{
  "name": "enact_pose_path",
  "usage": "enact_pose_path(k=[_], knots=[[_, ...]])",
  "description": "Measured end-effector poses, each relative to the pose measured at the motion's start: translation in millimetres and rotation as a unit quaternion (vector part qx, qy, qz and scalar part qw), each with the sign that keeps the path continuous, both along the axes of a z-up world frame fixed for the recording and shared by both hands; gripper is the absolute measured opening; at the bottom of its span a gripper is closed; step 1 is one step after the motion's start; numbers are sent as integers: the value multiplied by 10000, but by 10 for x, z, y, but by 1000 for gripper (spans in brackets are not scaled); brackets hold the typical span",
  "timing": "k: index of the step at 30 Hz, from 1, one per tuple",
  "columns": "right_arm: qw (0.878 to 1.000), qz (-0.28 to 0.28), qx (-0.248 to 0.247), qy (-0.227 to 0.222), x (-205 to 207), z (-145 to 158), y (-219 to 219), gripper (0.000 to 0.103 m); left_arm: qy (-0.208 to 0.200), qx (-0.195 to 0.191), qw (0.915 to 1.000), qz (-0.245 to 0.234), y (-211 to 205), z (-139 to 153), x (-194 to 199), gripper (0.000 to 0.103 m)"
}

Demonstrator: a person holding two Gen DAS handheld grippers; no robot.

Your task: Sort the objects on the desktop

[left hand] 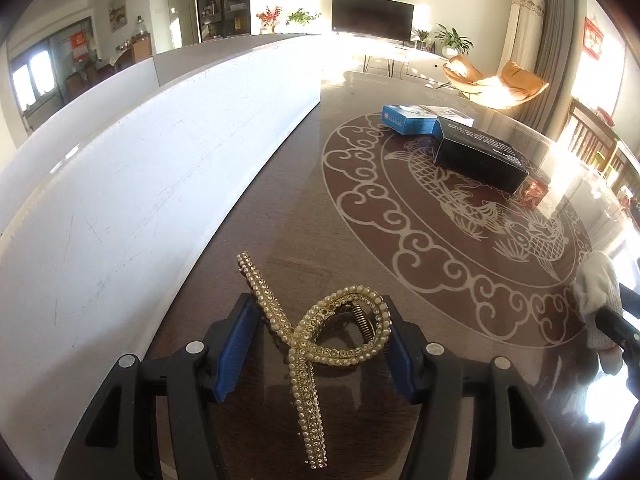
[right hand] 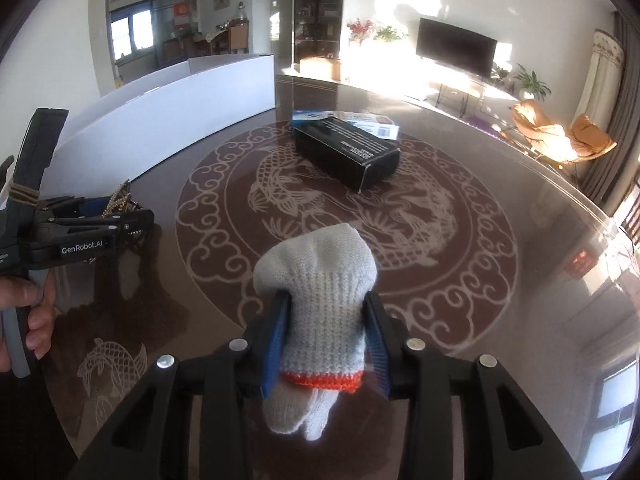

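Observation:
A gold hair clip (left hand: 320,344) set with pearls sits crosswise between the blue pads of my left gripper (left hand: 316,304), which is shut on it just above the table. From the right wrist view, that left gripper (right hand: 132,220) shows at the left edge with the clip (right hand: 118,200) sticking out of it and a person's hand (right hand: 36,304) on its handle. My right gripper (right hand: 326,298) is shut on a white knit glove (right hand: 320,280) with an orange cuff, pads pressing both its sides. The same glove (left hand: 596,288) appears at the right edge of the left wrist view.
A black box (right hand: 348,152) lies on the round dragon pattern of the glossy brown table (right hand: 500,280), with a blue and white box (right hand: 360,118) behind it. A tall white carton wall (left hand: 160,152) runs along the table's left side. Orange chairs (left hand: 496,80) stand beyond the table.

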State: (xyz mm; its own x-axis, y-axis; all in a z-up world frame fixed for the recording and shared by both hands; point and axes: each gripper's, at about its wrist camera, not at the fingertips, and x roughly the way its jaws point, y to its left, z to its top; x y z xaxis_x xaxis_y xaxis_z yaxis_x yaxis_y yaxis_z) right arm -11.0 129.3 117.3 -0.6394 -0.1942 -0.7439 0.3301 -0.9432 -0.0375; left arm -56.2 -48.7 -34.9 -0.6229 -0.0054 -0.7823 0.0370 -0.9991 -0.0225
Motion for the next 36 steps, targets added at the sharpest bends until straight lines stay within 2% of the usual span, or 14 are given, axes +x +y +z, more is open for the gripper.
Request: enact_pose_path(k=[1, 2, 3, 5, 9, 11, 14, 36], knots=[[9996, -266, -95, -39, 59, 0, 120, 67, 16, 40, 10000, -5, -5, 2, 2, 60], [9985, -482, -210, -130, 84, -12, 222, 92, 22, 86, 10000, -20, -8, 3, 5, 63], [9973, -631, -307, -220, 86, -28, 304, 98, 23, 115, 9999, -52, -3, 5, 5, 65], [9966, -634, -394, -352, 51, -82, 407, 98, -43, 55, 9999, -86, 28, -16, -13, 80], [9967, -516, -119, -621, -99, -219, 310, 100, -107, -146, 9998, -110, 77, -3, -6, 82], [9967, -578, -53, -571, -133, -264, 270, 103, -167, -143, 9997, -88, 74, -28, -38, 93], [9963, -637, 14, -574, -141, -266, 218, 103, -271, -146, 9995, -110, 74, -51, -80, 101], [9962, -658, 25, -570, -120, -253, 213, 103, -315, -153, 9993, -143, 65, -45, -85, 103]])
